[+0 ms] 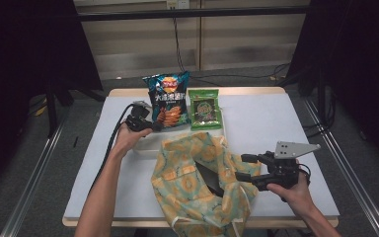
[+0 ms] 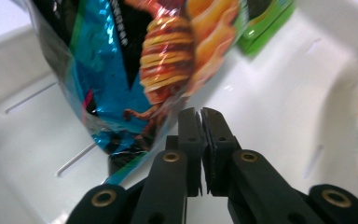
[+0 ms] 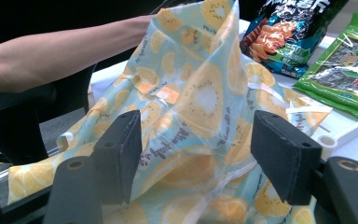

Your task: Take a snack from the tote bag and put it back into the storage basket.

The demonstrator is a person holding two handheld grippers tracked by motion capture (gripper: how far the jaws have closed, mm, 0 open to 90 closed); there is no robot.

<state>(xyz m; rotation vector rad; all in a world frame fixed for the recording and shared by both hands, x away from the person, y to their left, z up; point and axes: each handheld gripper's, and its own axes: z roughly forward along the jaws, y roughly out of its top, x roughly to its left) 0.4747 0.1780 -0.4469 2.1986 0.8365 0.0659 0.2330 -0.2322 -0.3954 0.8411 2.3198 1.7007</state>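
A blue bag of crisps and a green seaweed packet lie in a white tray. My left gripper is shut at the crisp bag's lower left corner. The bag's edge rests against one jaw, and nothing shows between the pads. A cloth bag with a citrus print stands in front of the tray, mouth open. My right gripper is open wide at that bag's right rim, with cloth between the jaws.
The tray sits at the back middle of a white table. A person's forearm reaches across beyond the cloth bag. Dark stands and cables surround the table, with bare tabletop to the left and right.
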